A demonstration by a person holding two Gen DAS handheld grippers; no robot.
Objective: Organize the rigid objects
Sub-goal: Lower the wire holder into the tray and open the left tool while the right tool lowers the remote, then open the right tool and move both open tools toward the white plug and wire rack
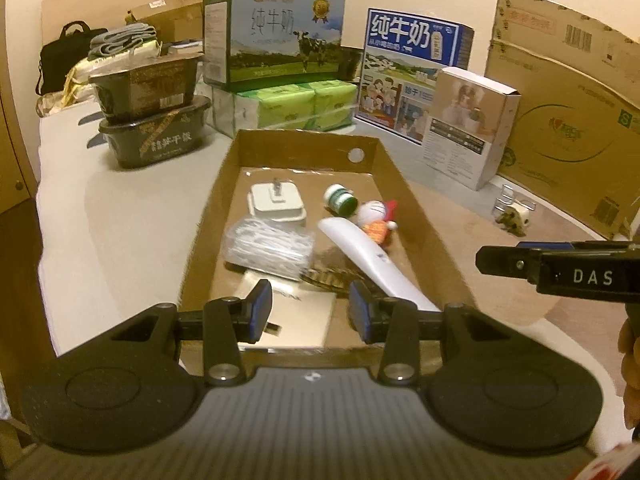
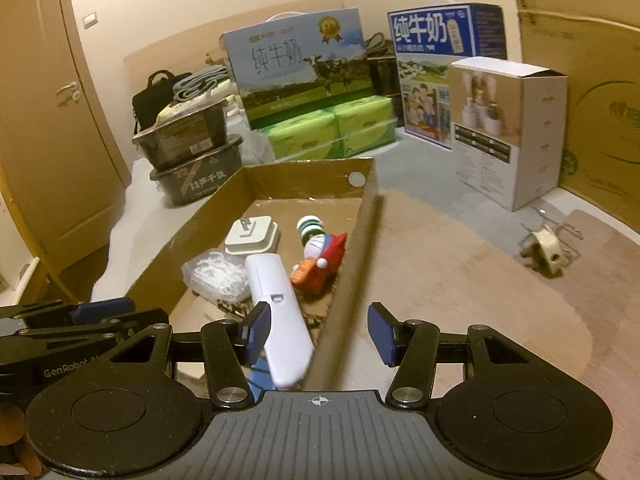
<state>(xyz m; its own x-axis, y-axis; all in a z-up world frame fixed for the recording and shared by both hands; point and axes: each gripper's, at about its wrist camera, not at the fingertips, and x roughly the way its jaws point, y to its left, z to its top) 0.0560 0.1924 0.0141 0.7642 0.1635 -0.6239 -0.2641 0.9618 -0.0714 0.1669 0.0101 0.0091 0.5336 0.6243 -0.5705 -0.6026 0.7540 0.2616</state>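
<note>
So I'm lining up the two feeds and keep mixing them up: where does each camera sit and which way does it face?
Left wrist: sits behind the open left gripper, faces along the cardboard tray; the right gripper and some of a hand show at right.
Right wrist: sits behind the open right gripper, over the tray's right wall; left gripper at left.
Shared: tray, white remote, milk boxes.

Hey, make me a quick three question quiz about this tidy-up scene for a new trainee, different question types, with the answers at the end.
1. True or false: the white charger lies inside the cardboard tray.
2. Which item sits outside the tray? A) green-capped bottle B) white plug adapter C) Doraemon figure
3. Fill in: both the left gripper and right gripper are ____.

Key: 1 true; 2 B; 3 open.
</note>
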